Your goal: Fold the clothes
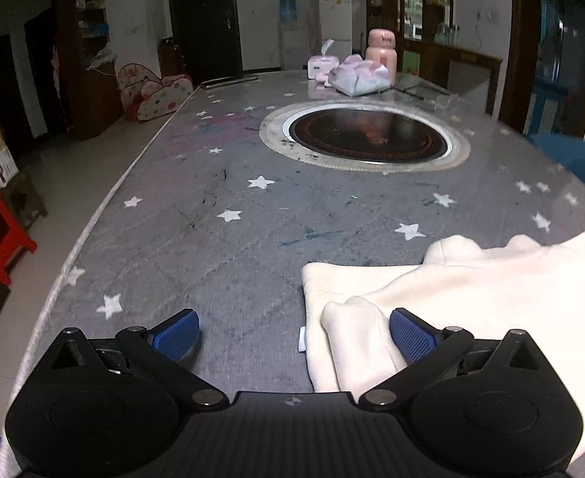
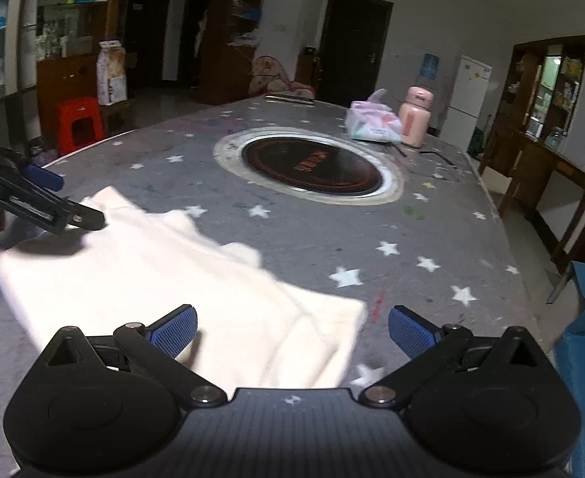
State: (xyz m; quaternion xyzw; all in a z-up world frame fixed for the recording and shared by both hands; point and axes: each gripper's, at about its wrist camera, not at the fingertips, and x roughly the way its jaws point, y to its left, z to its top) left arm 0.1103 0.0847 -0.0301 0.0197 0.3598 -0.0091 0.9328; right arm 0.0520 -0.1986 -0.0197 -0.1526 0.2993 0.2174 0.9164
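Cream garment [image 1: 472, 290] lies partly folded on the grey surface [image 1: 212, 239], lower right of the left view. Both tongs, left [image 1: 294, 336] and right [image 2: 292, 332], gape empty at its opposite ends, probably readying the next fold.

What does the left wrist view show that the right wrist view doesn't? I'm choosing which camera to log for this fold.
Only the left wrist view shows the garment's folded sleeve lying by the left gripper, its jaws open.

Only the right wrist view shows the garment's right end between the right gripper's open jaws, and the left gripper from outside.

Both show the cream garment, the starred table, its round cooktop and the pink bottle.
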